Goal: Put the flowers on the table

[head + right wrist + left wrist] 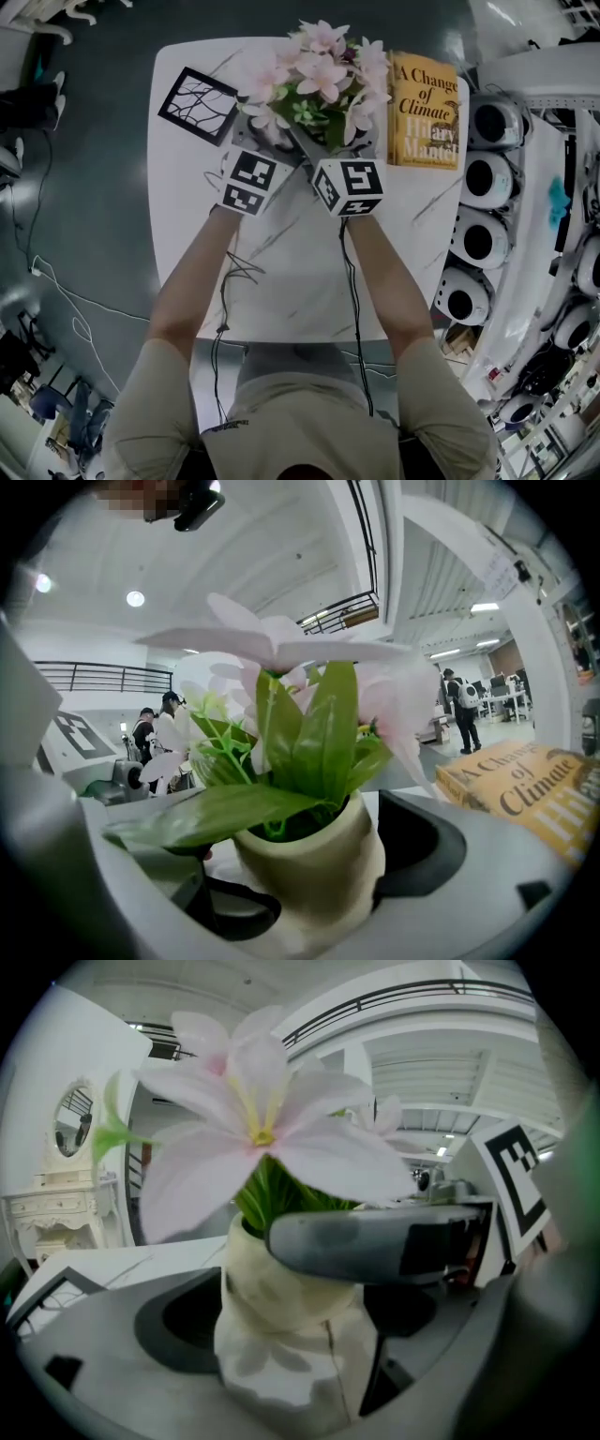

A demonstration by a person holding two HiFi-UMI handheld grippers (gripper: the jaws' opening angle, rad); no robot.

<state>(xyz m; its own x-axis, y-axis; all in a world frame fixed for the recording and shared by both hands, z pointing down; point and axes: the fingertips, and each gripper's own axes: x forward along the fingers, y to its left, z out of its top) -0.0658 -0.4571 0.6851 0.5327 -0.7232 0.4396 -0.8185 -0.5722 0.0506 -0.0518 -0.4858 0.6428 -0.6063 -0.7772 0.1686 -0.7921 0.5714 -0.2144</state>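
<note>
Room is tight at the far edge of the white marble-look table [300,281]: black-framed branch picture [197,105] on the left, yellow book [424,108] reading "A Change of Climate", Hilary Mantel, on the right. Open tabletop lies on my side. My left gripper [267,155] and right gripper [328,155] each clamp the cream round pot [309,864] of pale pink flowers [319,70] with green leaves.

The person wears a khaki short-sleeved T-shirt [309,427]. The left gripper [291,1335] and right gripper [319,883] have smooth grey jaws with dark hollows. Each carries a white cube with black square markers: the left cube [248,180] and the right cube [349,186]. A thin black left cable [223,309] and right cable [352,300] trail from them.
</note>
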